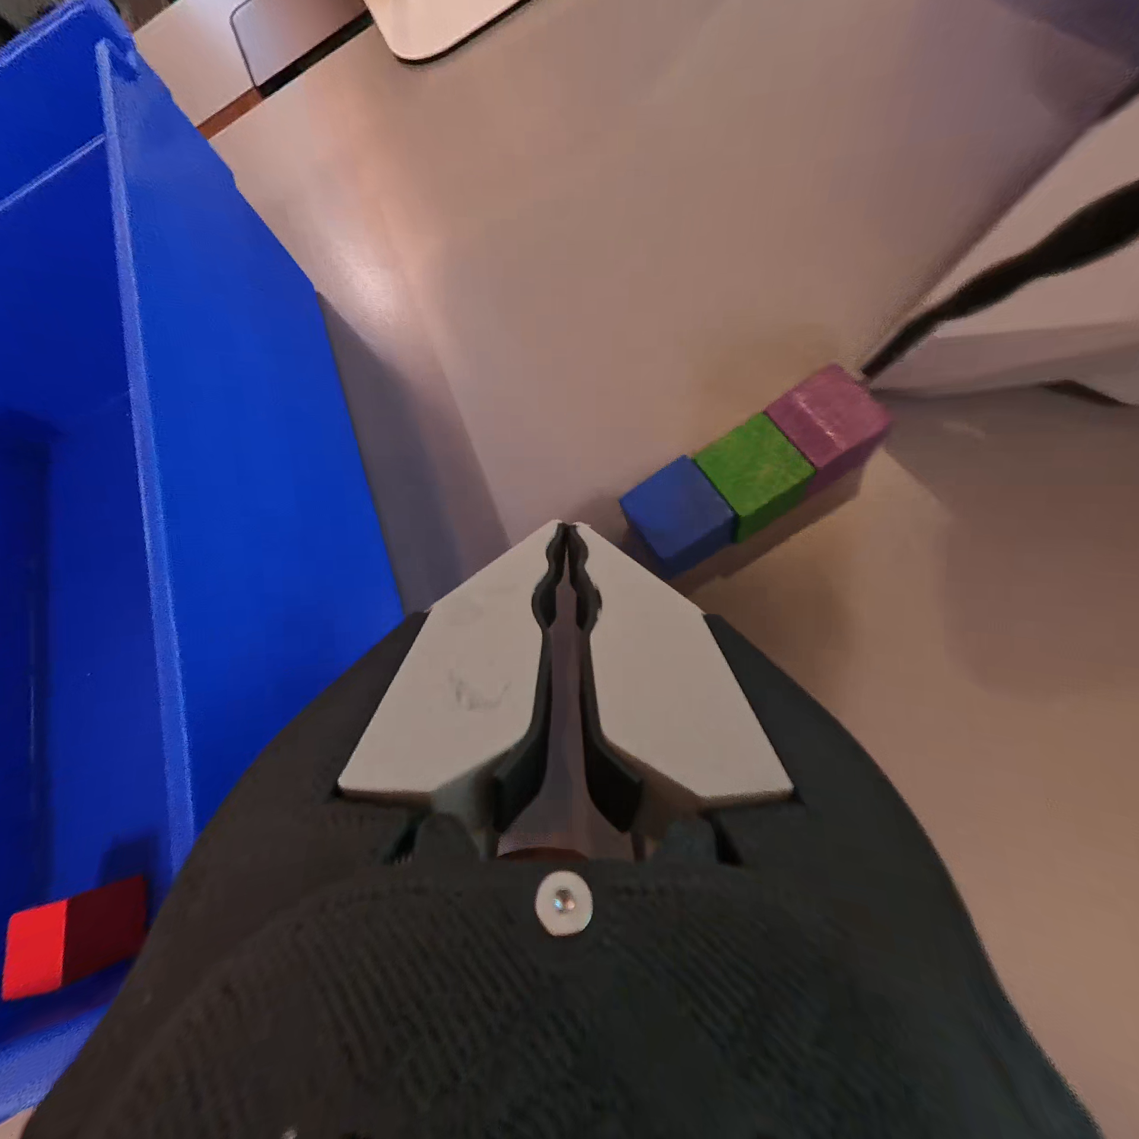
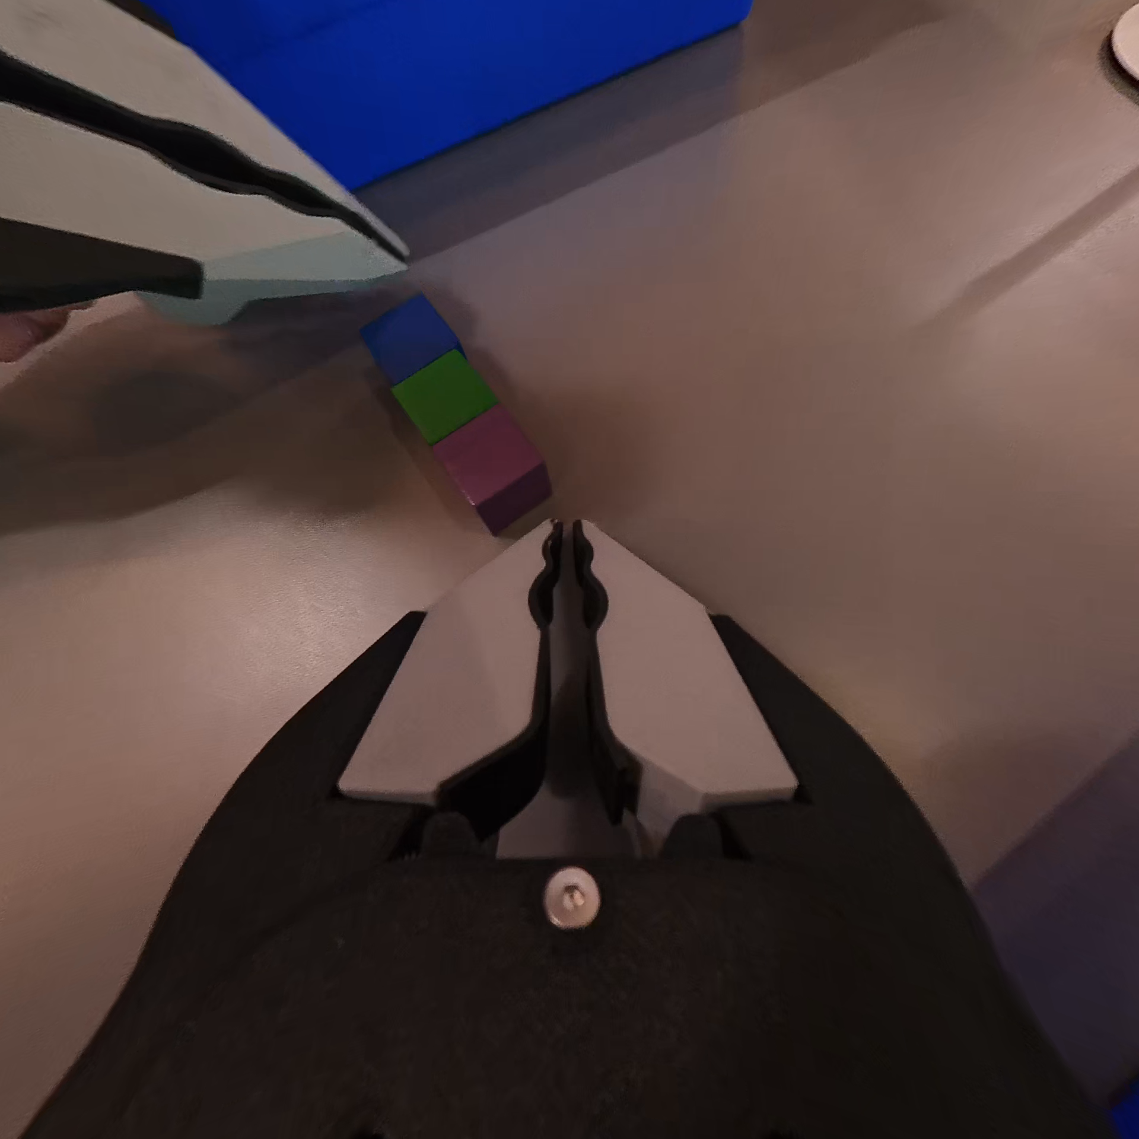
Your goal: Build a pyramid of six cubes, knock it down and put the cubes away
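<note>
Three cubes lie in a tight row on the table: a blue cube (image 1: 678, 518), a green cube (image 1: 755, 471) and a purple cube (image 1: 826, 419). My left gripper (image 1: 568, 526) is shut and empty, its tips just left of the blue cube. My right gripper (image 2: 567, 524) is shut and empty, its tips at the purple cube (image 2: 493, 459), next to the green cube (image 2: 444, 391) and blue cube (image 2: 410, 339). The left gripper (image 2: 394, 259) shows in the right wrist view, above the blue cube. The right gripper's tip (image 1: 875, 367) shows beside the purple cube. A red cube (image 1: 68, 937) lies inside the blue bin (image 1: 203, 382).
The blue bin stands to the left of the row, and it also shows in the right wrist view (image 2: 444, 80) at the top. A pale flat object (image 1: 444, 24) lies on the far table. A white round thing (image 2: 1125, 55) sits at the top right edge. Tip to tip, the grippers are about 11 cm apart. The green cube (image 2: 444, 391) is about 5 cm from my right fingertips. My left wrist view (image 1: 757, 455) looks at it from another angle.
</note>
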`<state>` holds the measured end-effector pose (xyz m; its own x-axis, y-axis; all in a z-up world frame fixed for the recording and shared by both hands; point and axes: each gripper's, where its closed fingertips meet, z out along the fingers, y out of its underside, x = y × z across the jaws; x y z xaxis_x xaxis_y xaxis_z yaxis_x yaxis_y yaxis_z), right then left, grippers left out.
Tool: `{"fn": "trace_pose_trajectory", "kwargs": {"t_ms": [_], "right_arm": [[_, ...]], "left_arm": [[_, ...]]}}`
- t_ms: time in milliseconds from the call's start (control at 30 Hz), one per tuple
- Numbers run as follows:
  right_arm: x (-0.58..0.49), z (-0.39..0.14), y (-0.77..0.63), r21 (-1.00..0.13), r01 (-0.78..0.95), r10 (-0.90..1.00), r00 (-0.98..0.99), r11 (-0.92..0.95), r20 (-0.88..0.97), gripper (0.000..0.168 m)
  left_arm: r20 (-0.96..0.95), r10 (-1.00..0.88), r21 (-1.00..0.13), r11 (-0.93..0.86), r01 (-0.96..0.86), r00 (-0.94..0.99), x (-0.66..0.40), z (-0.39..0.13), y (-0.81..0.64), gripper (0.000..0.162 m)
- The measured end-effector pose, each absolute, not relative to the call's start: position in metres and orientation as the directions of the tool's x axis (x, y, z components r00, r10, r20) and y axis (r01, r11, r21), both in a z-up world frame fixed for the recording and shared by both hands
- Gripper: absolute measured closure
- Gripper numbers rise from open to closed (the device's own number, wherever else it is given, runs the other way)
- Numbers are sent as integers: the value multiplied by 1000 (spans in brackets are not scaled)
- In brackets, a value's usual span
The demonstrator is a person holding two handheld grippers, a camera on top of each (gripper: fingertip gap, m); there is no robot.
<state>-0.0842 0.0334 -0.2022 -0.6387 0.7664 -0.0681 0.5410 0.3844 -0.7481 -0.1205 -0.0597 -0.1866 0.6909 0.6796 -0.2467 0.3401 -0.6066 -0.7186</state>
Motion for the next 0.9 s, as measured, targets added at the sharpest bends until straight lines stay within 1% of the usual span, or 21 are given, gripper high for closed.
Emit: {"fn": "trace_pose_trajectory", "kwargs": {"t_ms": [33,133,200,367,533,900], "right_arm": [[-83,-202,32,-748,540,765,-641,386,-68,168],[-83,-203,30,-746,536,765,-642,395,-57,168],[-83,-205,30,-742,540,767,-639,397,-54,167],[-83,-203,25,-746,533,762,-646,399,-54,167],[-82,-206,26,-738,532,765,-644,415,-34,168],[-77,-206,35,-733,537,778,-628,418,-16,168]], "left_arm": [[-240,693,-726,-593,348,680,-126,-188,-60,162],[-205,698,-714,-586,383,686,-130,-199,-56,162],[-225,697,-702,-601,383,681,-133,-205,-55,162],[-252,678,-693,-625,361,691,-133,-205,-53,162],[-219,649,-690,-631,355,728,-126,-206,-48,162],[-190,635,-706,-619,345,749,-122,-205,-37,162]]}}
